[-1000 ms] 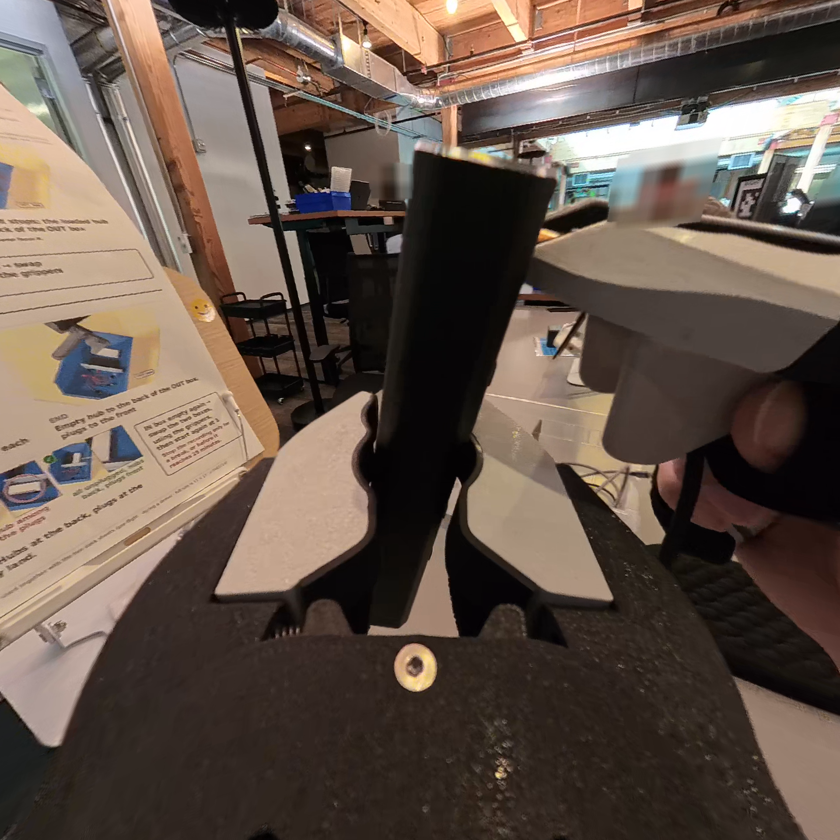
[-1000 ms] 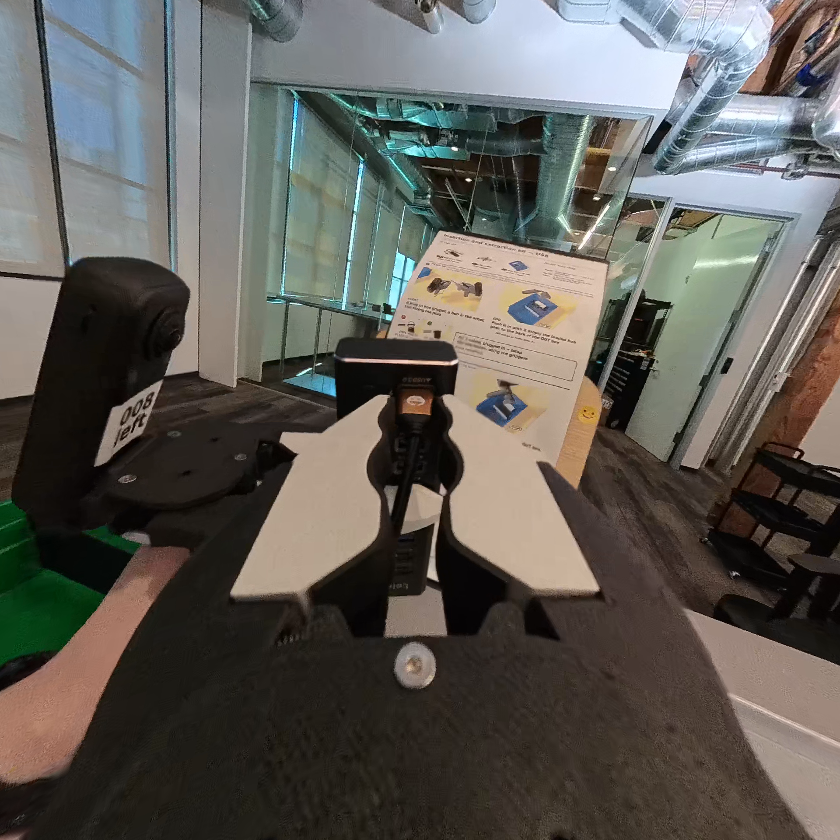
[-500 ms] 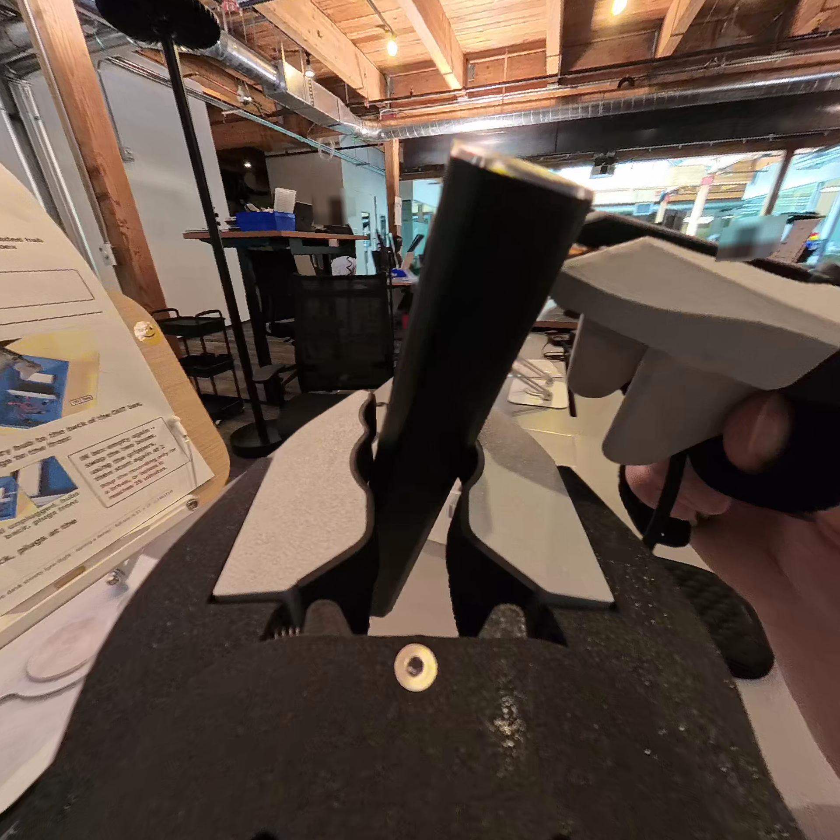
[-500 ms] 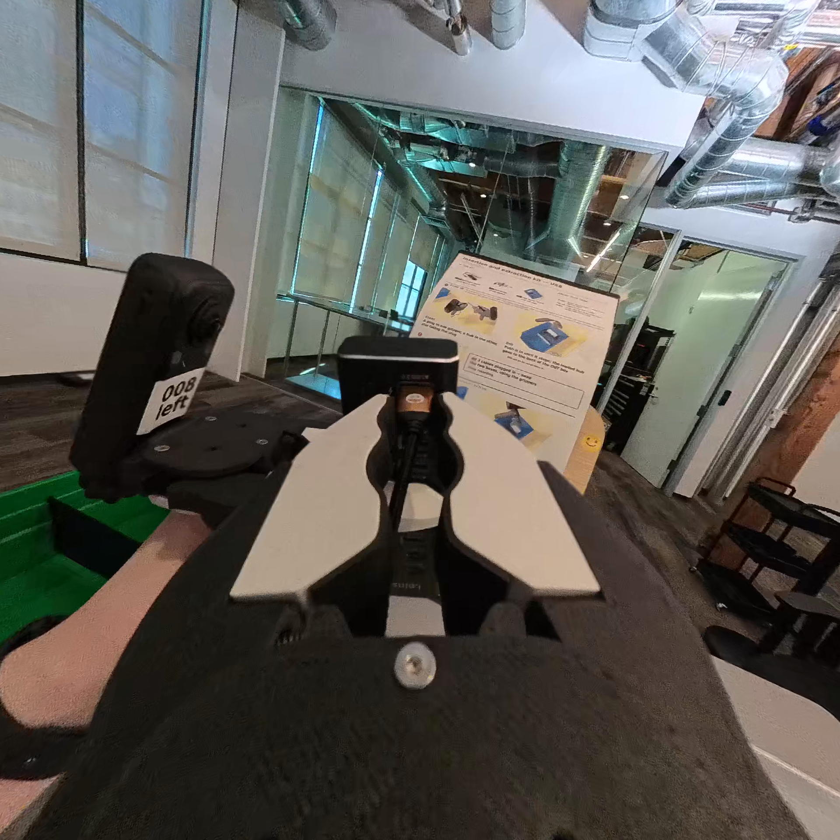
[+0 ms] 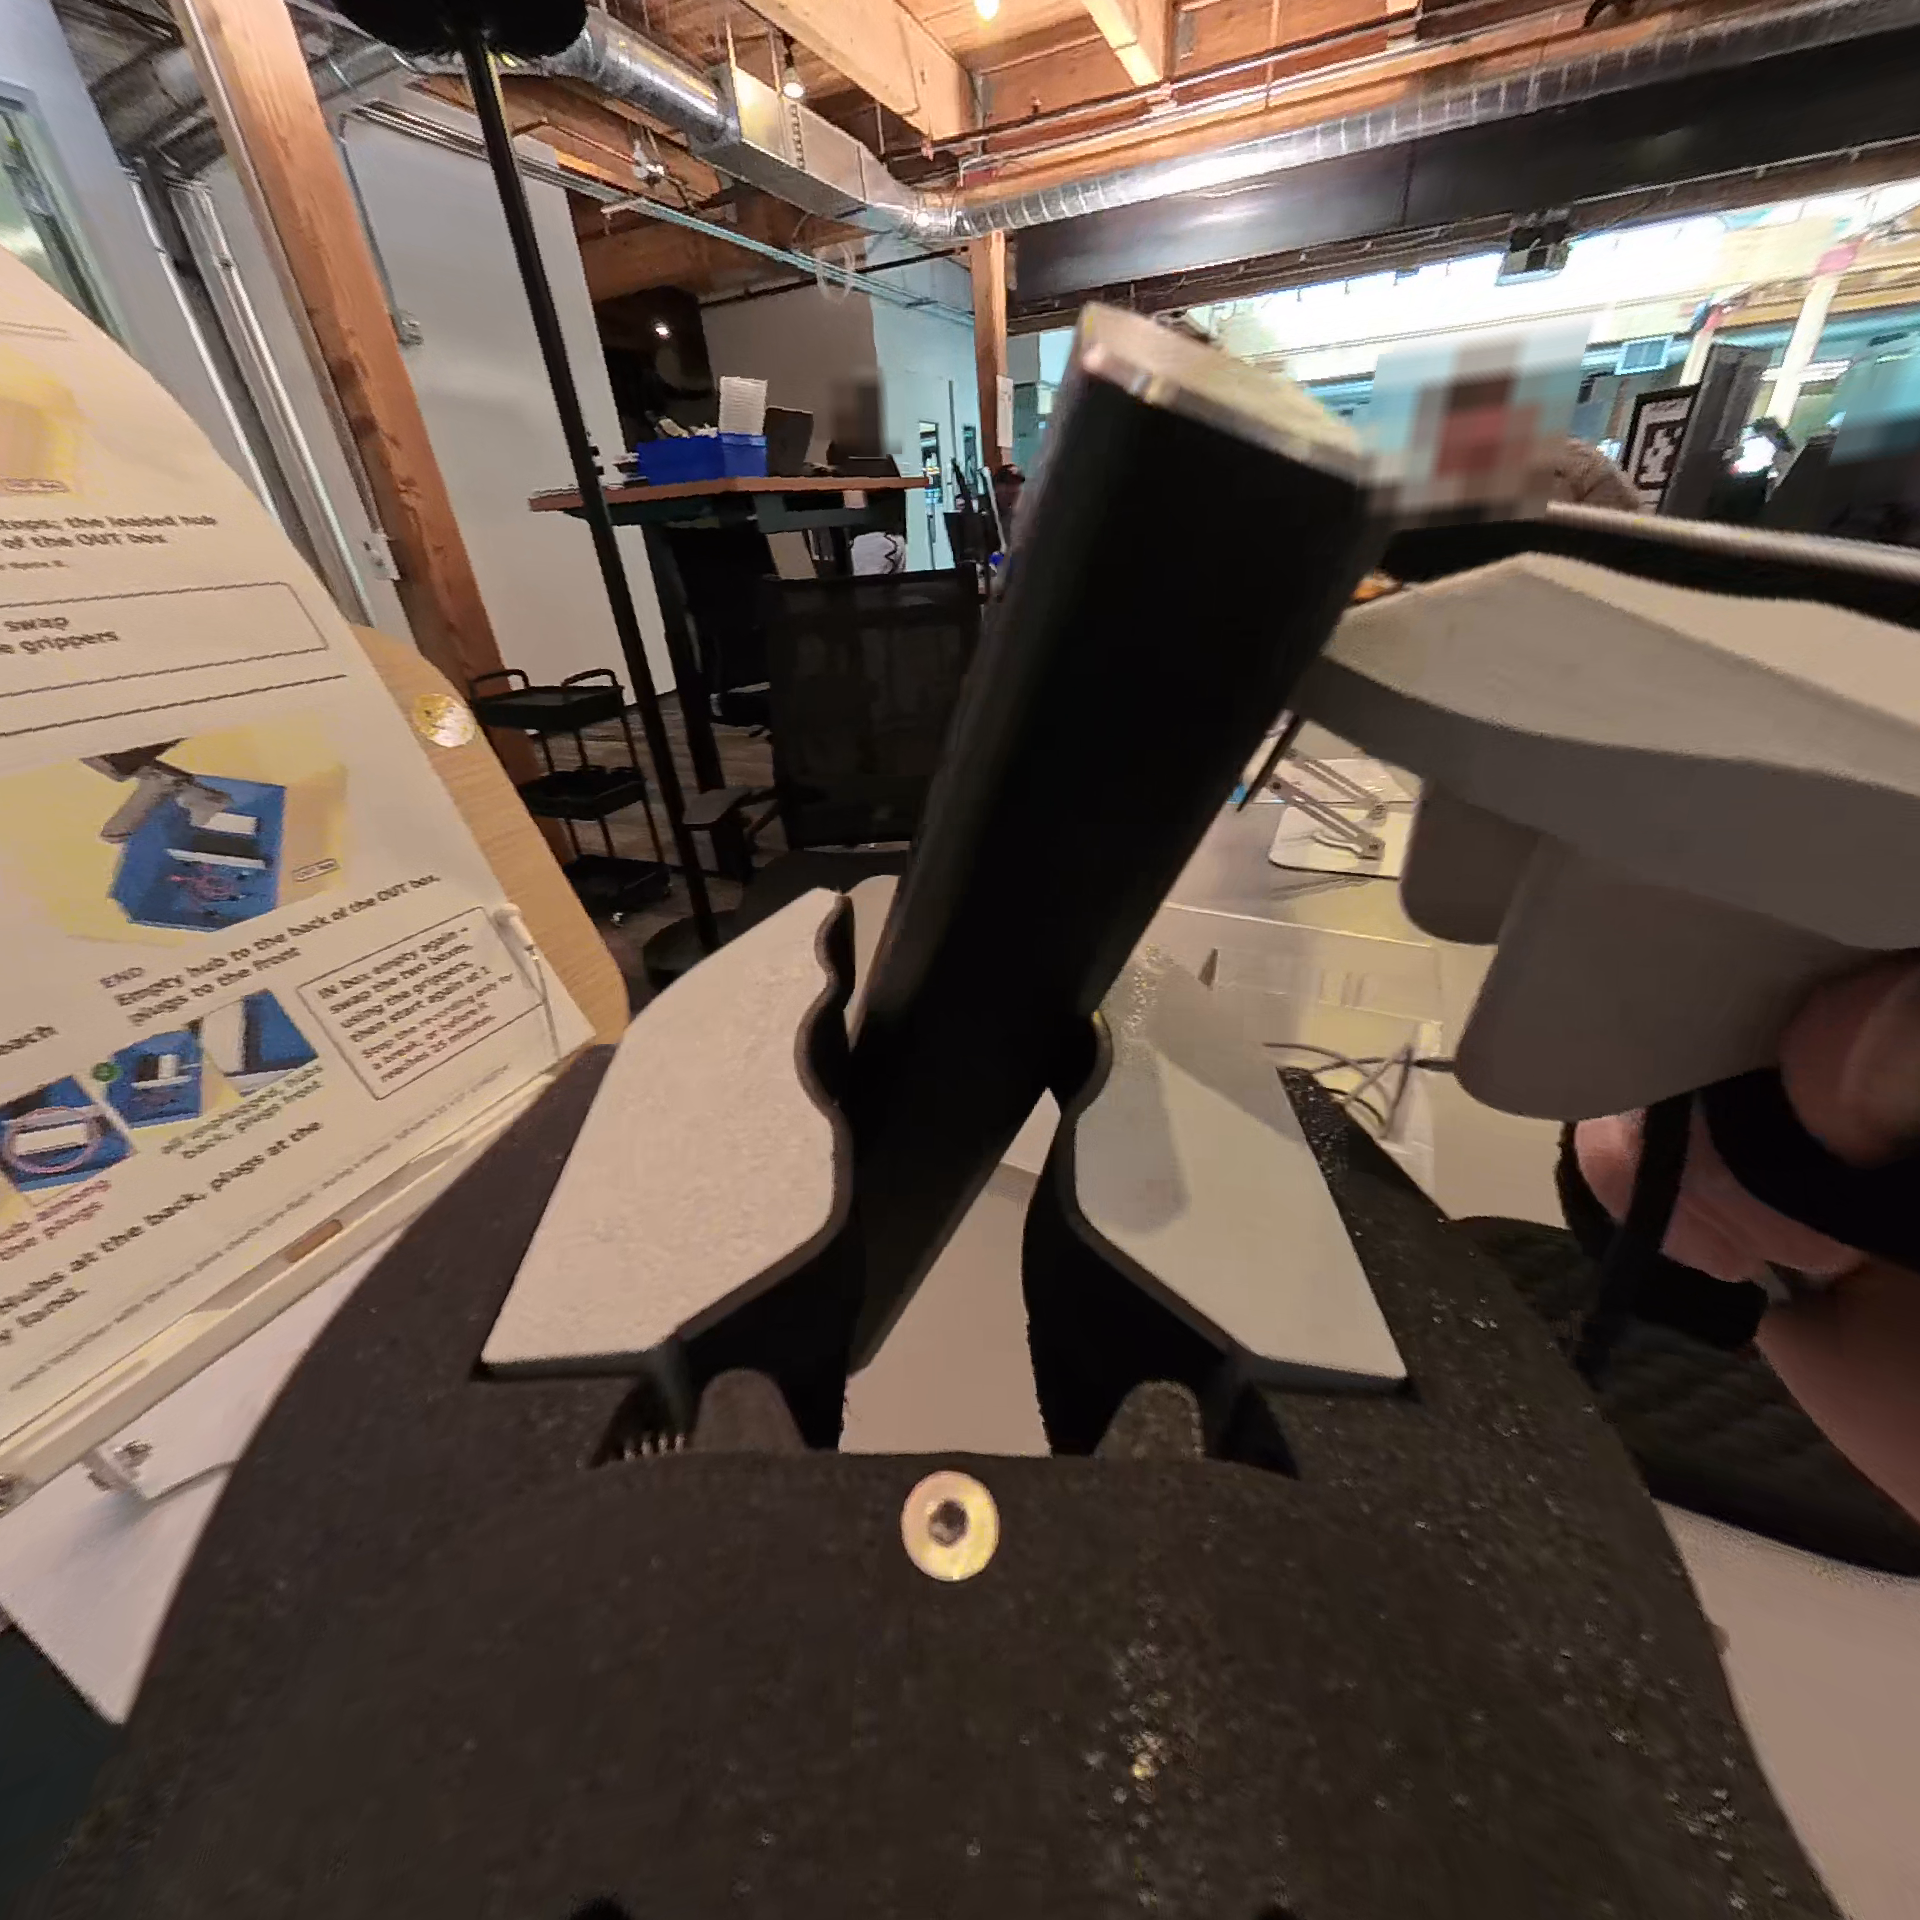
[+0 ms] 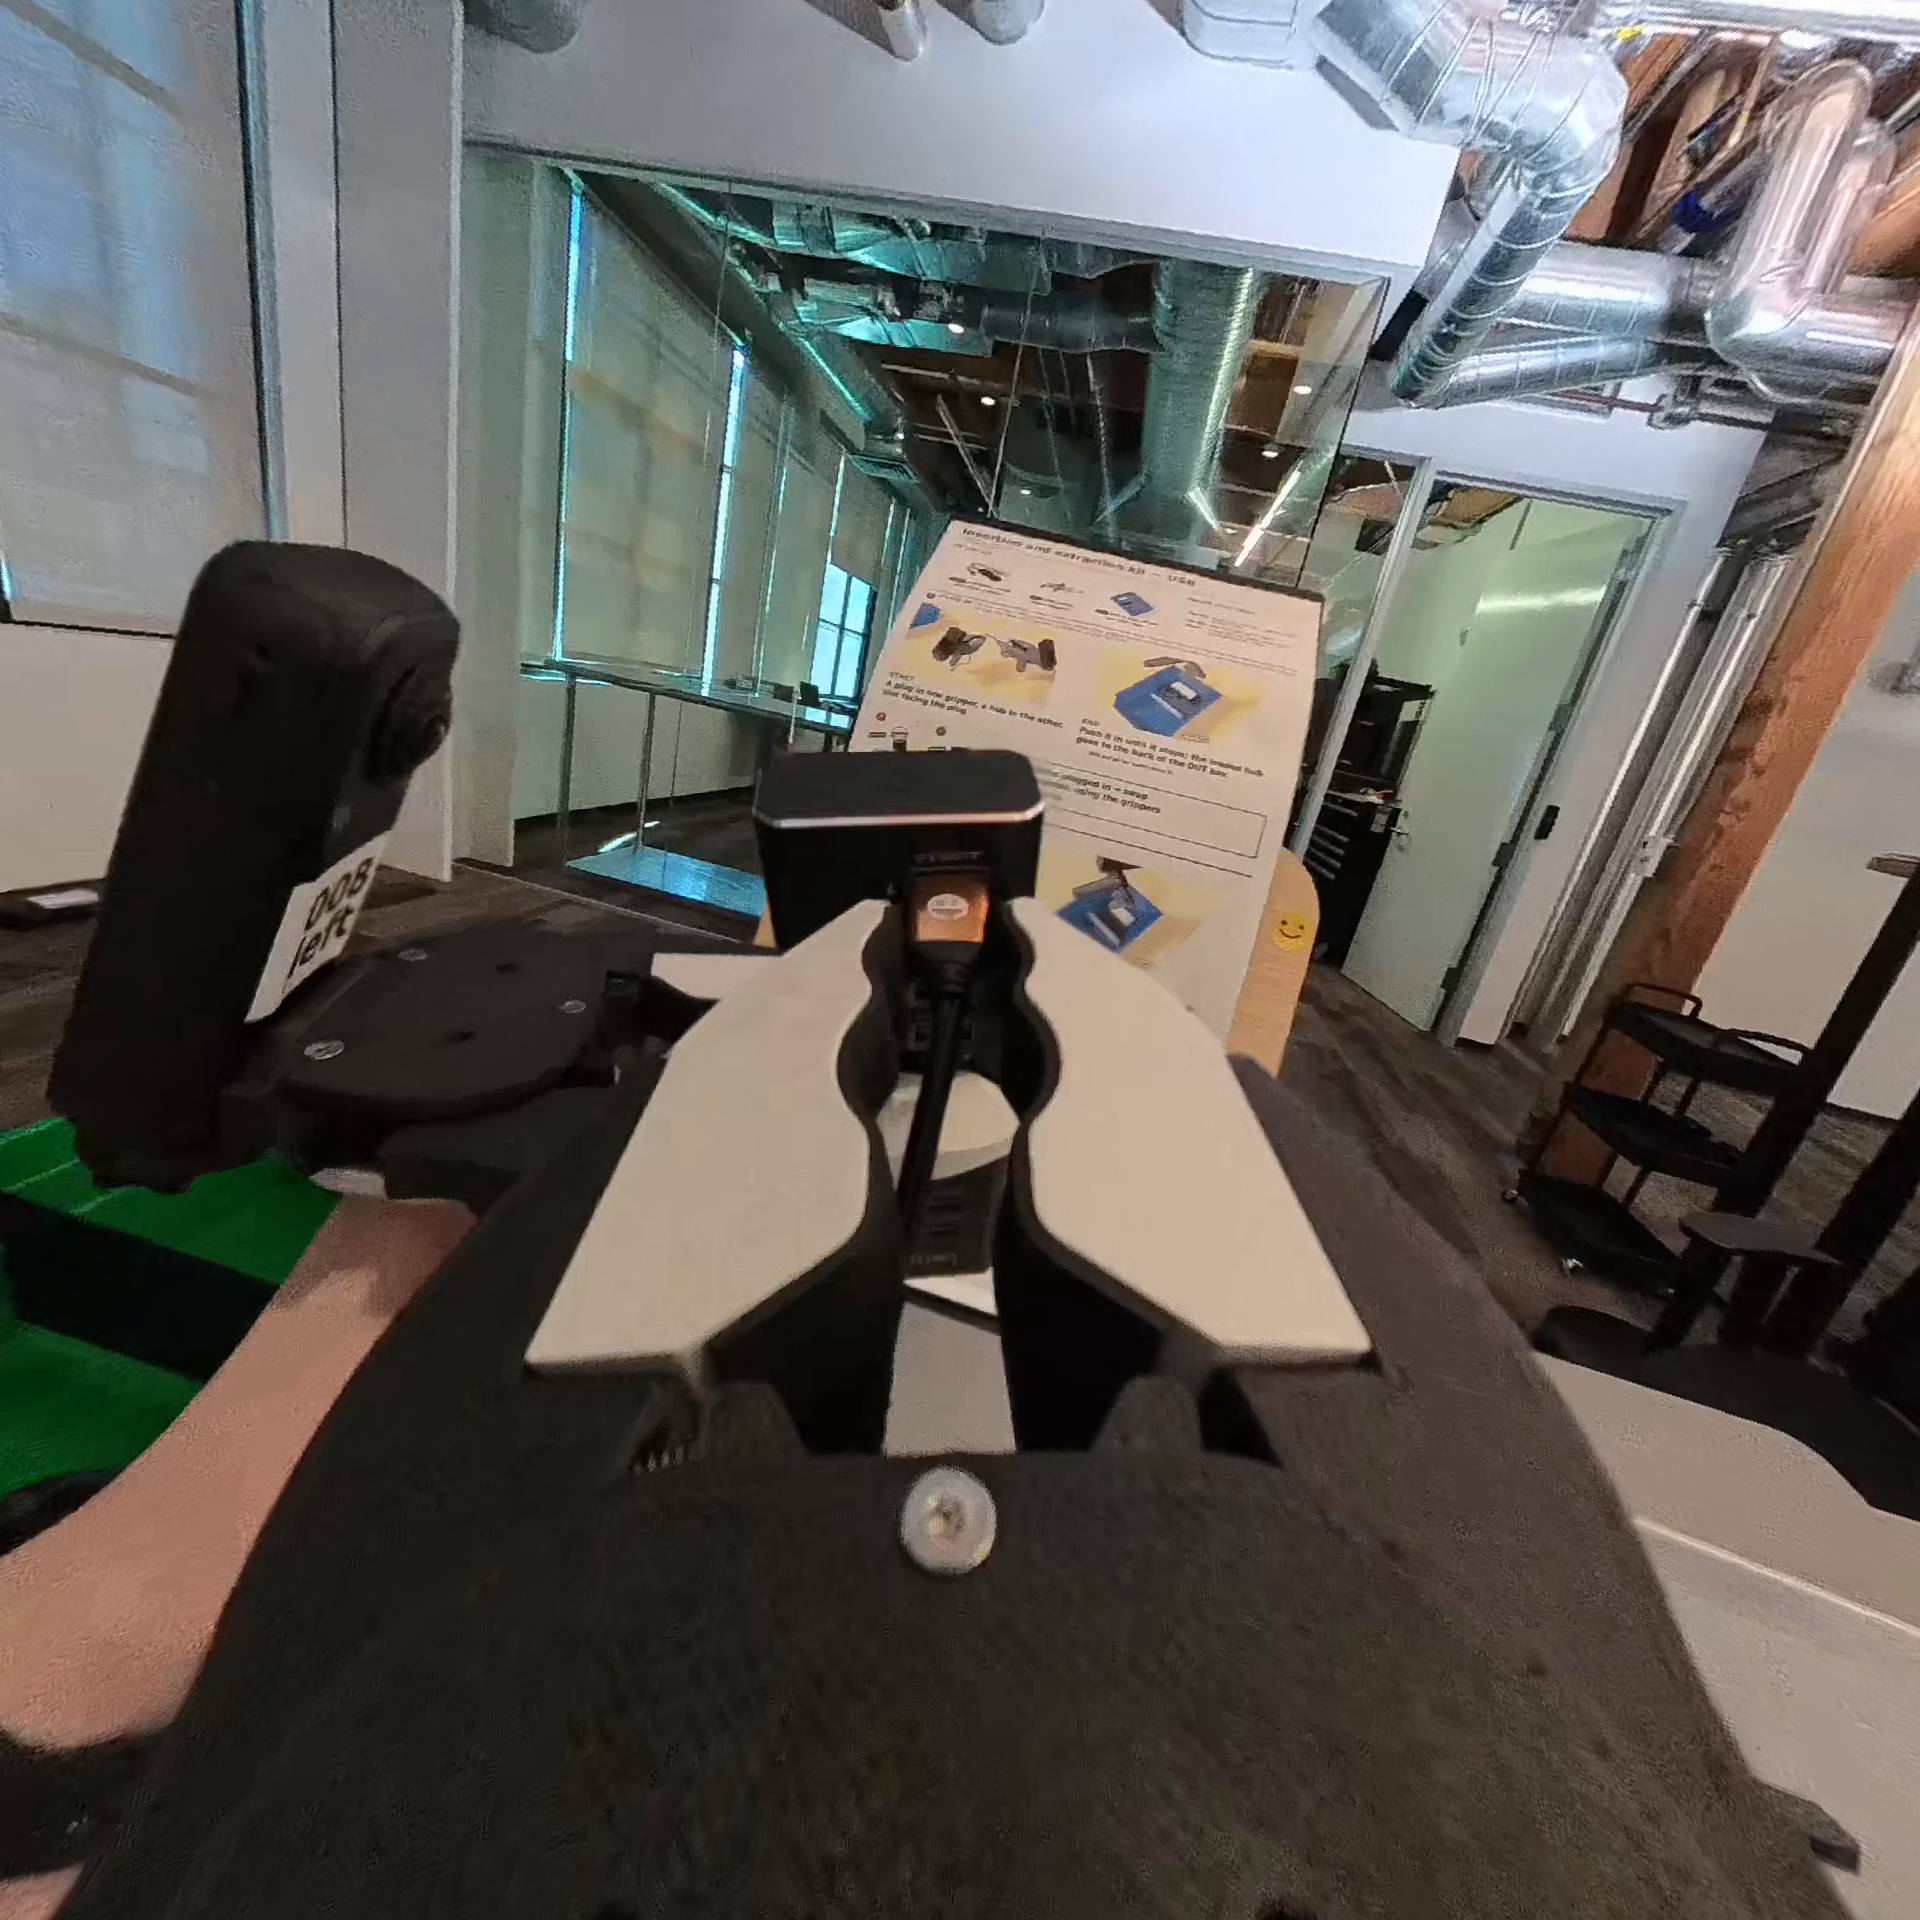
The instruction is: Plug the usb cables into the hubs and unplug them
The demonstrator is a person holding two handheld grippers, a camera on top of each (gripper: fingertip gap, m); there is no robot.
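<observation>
My left gripper (image 5: 971, 956) is shut on a long black USB hub (image 5: 1122, 675) that tilts up and to the right. My right gripper (image 6: 945, 925) is shut on a copper-coloured USB plug (image 6: 943, 914) with a black cable (image 6: 930, 1081) running back between the fingers. The plug's tip meets the port face of the hub (image 6: 899, 831) near its top end. How deep it sits I cannot tell. In the left wrist view the right gripper's grey fingers (image 5: 1621, 727) reach the hub from the right, held by a hand (image 5: 1766, 1226).
An instruction poster on a wooden board (image 5: 208, 831) stands at the left of the white table (image 6: 1766, 1558), also in the right wrist view (image 6: 1101, 707). A green bin (image 6: 104, 1299) lies low left. A black pole stand (image 5: 582, 520) and a black cart (image 6: 1683, 1122) stand beyond. Across from one pair of fingers to the other is roughly 7 cm.
Both grippers swung together a little, shifting the background. The hub and the plug stay held and pressed together the same way.
</observation>
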